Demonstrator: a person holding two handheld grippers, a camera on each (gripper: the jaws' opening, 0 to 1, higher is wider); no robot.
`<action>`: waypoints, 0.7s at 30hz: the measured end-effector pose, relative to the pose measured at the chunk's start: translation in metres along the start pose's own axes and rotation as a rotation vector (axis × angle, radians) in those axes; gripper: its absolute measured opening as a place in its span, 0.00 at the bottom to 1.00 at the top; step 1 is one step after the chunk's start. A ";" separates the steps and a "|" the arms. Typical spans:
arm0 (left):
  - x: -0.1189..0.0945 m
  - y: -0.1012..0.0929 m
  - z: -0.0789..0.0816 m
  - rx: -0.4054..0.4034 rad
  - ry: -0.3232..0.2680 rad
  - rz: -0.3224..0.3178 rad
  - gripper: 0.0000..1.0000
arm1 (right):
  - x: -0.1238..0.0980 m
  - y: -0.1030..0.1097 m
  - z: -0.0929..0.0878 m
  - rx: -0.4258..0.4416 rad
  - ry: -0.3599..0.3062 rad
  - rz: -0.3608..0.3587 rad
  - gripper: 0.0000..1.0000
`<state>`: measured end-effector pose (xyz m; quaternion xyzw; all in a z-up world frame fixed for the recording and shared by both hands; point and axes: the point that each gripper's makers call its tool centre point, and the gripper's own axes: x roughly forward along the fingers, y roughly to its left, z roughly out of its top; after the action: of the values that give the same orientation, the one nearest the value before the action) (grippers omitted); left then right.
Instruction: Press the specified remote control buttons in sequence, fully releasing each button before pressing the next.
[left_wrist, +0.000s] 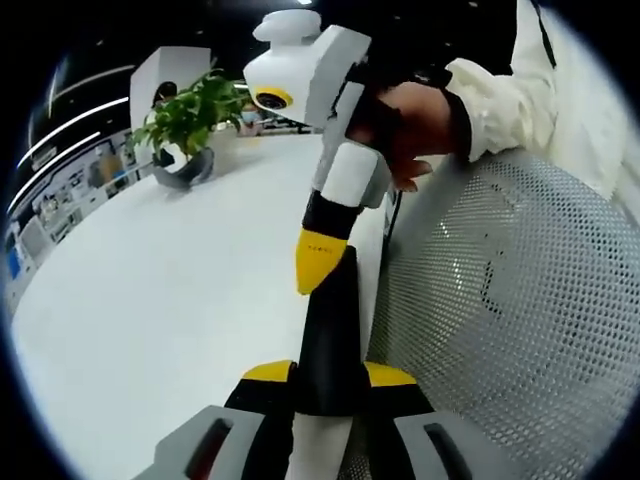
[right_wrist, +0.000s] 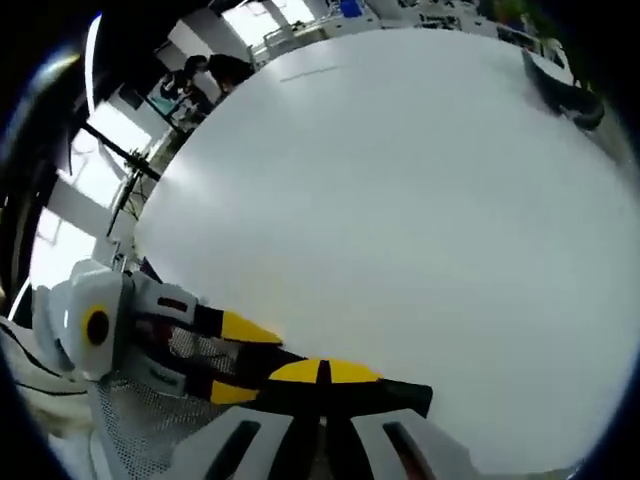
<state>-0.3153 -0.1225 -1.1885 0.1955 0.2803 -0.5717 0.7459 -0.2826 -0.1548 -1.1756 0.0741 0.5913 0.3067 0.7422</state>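
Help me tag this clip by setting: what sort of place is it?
Probably an office or showroom. A large white table carries a potted plant, a white mesh chair back stands at its edge, and bright windows and people show beyond the table.

Bright, even indoor light washes the white table (left_wrist: 160, 300) nearly featureless in both views, with almost no shadows on it. Fisheye distortion bends the table's edge and the background into curves. Bright windows (right_wrist: 60, 240) overexpose at one side.
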 end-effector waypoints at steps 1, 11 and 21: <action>0.000 0.000 0.000 -0.001 -0.001 0.001 0.25 | -0.002 0.000 0.000 0.025 0.016 0.005 0.00; 0.001 0.001 0.002 -0.063 -0.007 0.002 0.25 | 0.003 0.002 -0.002 0.094 0.130 0.016 0.00; 0.001 0.001 0.002 -0.072 -0.011 0.003 0.25 | 0.011 0.002 -0.010 0.083 0.160 -0.022 0.00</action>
<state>-0.3140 -0.1249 -1.1876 0.1656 0.2963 -0.5613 0.7548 -0.2911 -0.1495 -1.1861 0.0736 0.6617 0.2789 0.6921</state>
